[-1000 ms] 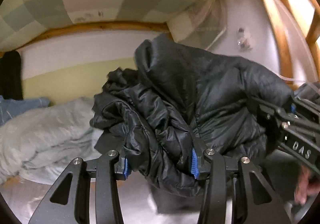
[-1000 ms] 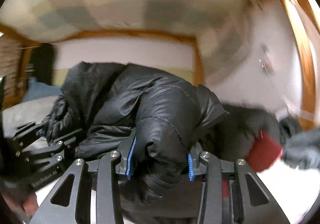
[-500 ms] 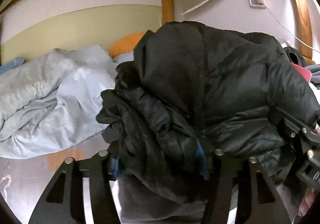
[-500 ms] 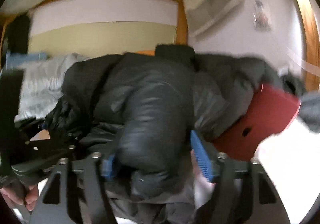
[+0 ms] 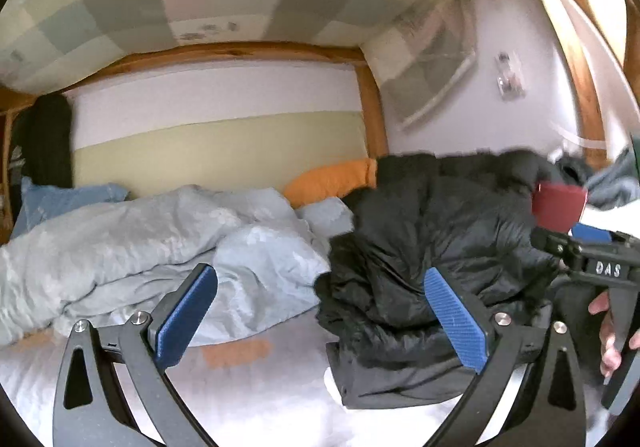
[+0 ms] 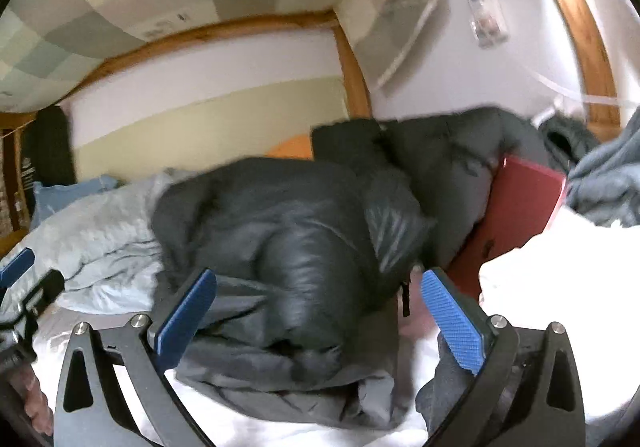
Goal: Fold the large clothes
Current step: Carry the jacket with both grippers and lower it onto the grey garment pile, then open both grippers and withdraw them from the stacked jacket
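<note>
A black puffer jacket (image 5: 432,239) lies bundled on the white bed sheet (image 5: 256,399), also in the right wrist view (image 6: 288,255). My left gripper (image 5: 320,311) is open and empty, its blue pads wide apart, to the left of and in front of the jacket. My right gripper (image 6: 320,311) is open and empty, its pads either side of the jacket's near end without holding it. The right gripper's body also shows at the right edge of the left wrist view (image 5: 600,267).
A crumpled light blue duvet (image 5: 160,247) lies left of the jacket, with an orange pillow (image 5: 332,179) behind. A red flat case (image 6: 516,207) leans against the jacket's right side. Grey clothing (image 6: 608,175) sits far right. A wooden bed frame (image 5: 372,107) stands behind.
Both grippers have opened and let go of the jacket, which now rests on the bed. Both have drawn back from it.
</note>
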`<state>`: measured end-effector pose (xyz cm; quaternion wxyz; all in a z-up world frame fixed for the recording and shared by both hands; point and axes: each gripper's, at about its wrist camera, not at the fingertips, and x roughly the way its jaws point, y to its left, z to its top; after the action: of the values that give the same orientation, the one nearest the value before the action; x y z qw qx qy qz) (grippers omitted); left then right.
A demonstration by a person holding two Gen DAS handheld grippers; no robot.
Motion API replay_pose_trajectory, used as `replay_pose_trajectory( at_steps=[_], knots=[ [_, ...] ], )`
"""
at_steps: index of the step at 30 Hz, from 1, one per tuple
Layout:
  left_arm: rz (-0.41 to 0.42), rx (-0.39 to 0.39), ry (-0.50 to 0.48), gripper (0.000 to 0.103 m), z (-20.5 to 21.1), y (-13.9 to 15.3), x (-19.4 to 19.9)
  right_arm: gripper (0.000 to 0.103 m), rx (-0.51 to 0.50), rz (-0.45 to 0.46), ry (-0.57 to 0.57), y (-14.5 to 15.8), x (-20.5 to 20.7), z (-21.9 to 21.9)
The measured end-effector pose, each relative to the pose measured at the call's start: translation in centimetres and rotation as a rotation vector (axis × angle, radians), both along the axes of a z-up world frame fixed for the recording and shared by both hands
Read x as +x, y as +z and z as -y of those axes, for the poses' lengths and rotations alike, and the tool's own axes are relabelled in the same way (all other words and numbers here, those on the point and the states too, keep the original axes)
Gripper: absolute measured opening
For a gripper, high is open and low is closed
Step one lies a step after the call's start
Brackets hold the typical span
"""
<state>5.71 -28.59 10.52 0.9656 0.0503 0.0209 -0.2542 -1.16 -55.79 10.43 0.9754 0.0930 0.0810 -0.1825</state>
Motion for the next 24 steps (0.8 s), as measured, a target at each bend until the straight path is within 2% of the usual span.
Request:
replay_pose_trajectory(
  at_steps=[3,5,8,11,16,20,21,24],
  knots=[
    [0.033,-0.036,0.030,0.103,-3.1,0.5,-1.9,0.103,-0.014,0.023,0.031,0.5,-2.1,-2.6],
    [0.054,-0.026,0.056,0.103,-4.7,0.3,-2.8,0.103,-0.025,0.013,0.046,0.3,-2.9,-4.2],
    [0.066,-0.002,0.085,0.103,-6.8,-0.2,-3.5,0.103,-0.023,0.005,0.068,-0.8,-3.5,-7.1],
    [0.043,-0.011,0.100,0.103,-8.9,-1.2,-4.0,0.103,-0.041,0.002,0.096,-2.6,-4.2,-9.9],
    [0.008,-0.006,0.129,0.103,-10.7,-4.4,-3.8,0.103,-0.057,0.018,0.095,-5.5,-4.1,-12.8],
    [-0.027,0.015,0.169,0.103,-10.9,-8.2,-2.5,0.103,-0.074,0.058,0.029,-8.2,-3.1,-13.5],
    [-0.047,0.025,0.180,0.103,-10.8,-9.1,-2.1,0.103,-0.080,0.055,0.021,-9.0,-2.8,-13.6],
    [-0.098,0.064,0.183,0.103,-10.2,-11.4,-0.9,0.103,-0.088,-0.033,0.021,-10.2,-0.9,-13.6]
  ],
)
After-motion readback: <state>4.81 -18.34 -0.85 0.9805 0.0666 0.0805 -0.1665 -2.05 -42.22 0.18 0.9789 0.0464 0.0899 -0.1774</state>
